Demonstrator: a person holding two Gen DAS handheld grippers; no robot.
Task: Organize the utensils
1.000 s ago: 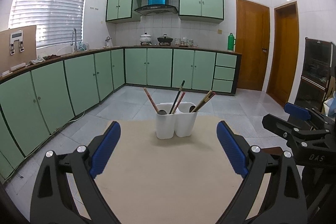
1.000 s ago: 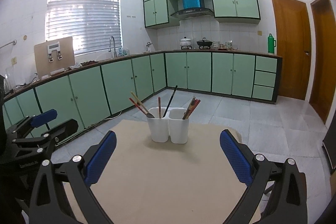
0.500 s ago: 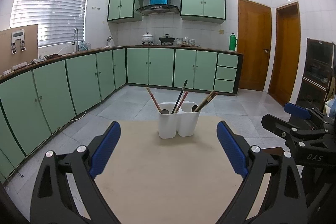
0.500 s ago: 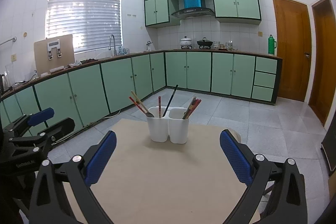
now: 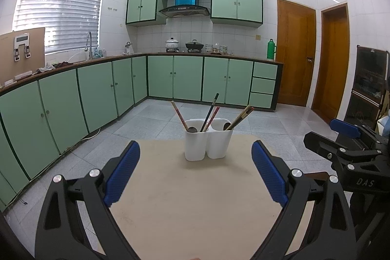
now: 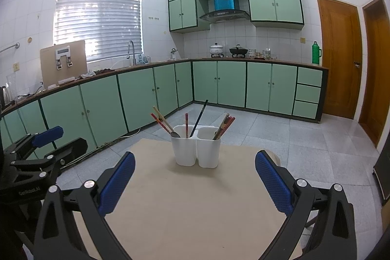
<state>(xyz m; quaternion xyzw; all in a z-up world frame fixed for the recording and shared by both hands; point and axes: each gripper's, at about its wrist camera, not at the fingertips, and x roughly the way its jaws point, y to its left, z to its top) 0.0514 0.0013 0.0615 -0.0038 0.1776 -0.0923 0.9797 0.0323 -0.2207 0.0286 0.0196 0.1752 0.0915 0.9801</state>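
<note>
1. A white two-compartment utensil holder [image 5: 208, 144] [image 6: 196, 146] is standing upright toward the far edge of the beige table [image 5: 195, 199] [image 6: 195, 206], roughly centred ahead of both cameras.
2. In the left compartment, a spoon [image 6: 170, 129] with a pale handle is leaning left, its bowl resting at the rim, alongside a red chopstick [image 6: 186, 124] and a dark chopstick [image 6: 199, 117] that is tilting right.
3. In the right compartment, a bundle of brown and red chopsticks [image 5: 240, 117] [image 6: 224, 126] is leaning right together.
4. The left gripper [image 5: 195, 177] is hovering low over the near table with its blue-padded fingers spread wide, pinching nothing, well apart from the holder.
5. The right gripper [image 6: 195, 183] is likewise hanging spread and empty, beside the left one; each is showing at the edge of the other's view.
6. Green kitchen cabinets [image 5: 170, 79] are lining the walls beyond, with two wooden doors [image 5: 296, 55] at right.
</note>
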